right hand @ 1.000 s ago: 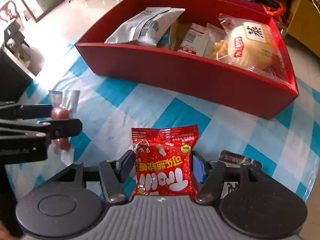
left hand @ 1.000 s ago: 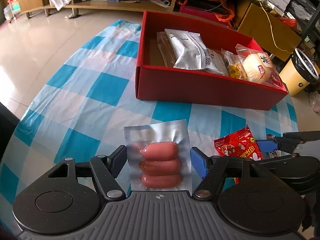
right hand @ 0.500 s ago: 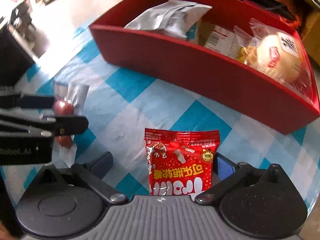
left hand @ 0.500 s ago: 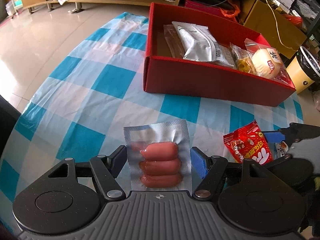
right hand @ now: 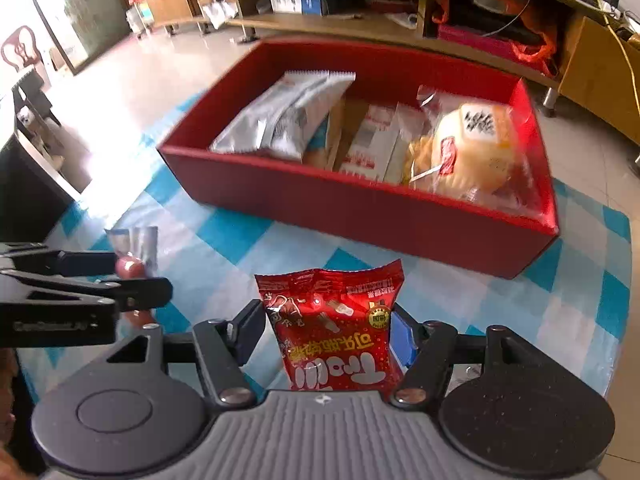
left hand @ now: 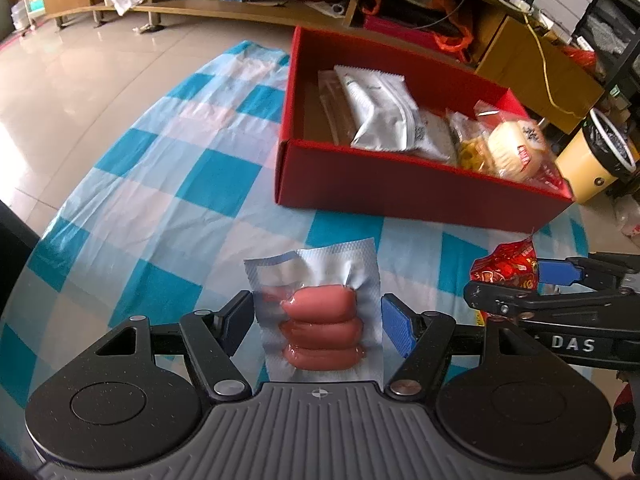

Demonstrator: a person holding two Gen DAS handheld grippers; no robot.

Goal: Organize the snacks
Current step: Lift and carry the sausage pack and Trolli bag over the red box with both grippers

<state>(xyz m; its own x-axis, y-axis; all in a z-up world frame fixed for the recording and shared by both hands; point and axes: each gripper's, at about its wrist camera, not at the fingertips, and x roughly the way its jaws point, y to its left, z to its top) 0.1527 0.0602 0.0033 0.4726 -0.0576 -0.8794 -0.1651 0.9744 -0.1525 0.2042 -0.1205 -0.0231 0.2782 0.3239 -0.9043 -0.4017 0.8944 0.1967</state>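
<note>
Right wrist view: your right gripper (right hand: 326,338) has just been closing its jaws and they now pinch the red snack bag (right hand: 334,328) by its side edges, bag lifted clear of the table (right hand: 280,246). Left wrist view: your left gripper (left hand: 318,322) clamps the sausage pack (left hand: 320,320) across its width, three sausages stacked between the jaws, foil flap sticking forward. Both packs hang above the checked cloth, short of the red box (right hand: 360,204).

Step in hand, as I read it: carry both packs over the near wall and drop them in. Box already holds a silver pouch (right hand: 280,120), flat white packets (right hand: 372,144) and a bagged bun (right hand: 472,148) on its right end. Free floor shows at the left end in the left wrist view, so aim the sausages there. Red bag likely goes on top or in the middle gap. Lift high enough to clear the wall, since a soft bag sags. Don't squeeze harder; crinkly film slips sideways if you twist.

Pose: both grippers tip steeply down and forward, side by side, near each other but not touching. Right view is blurred, so it looks mid-move.
</note>
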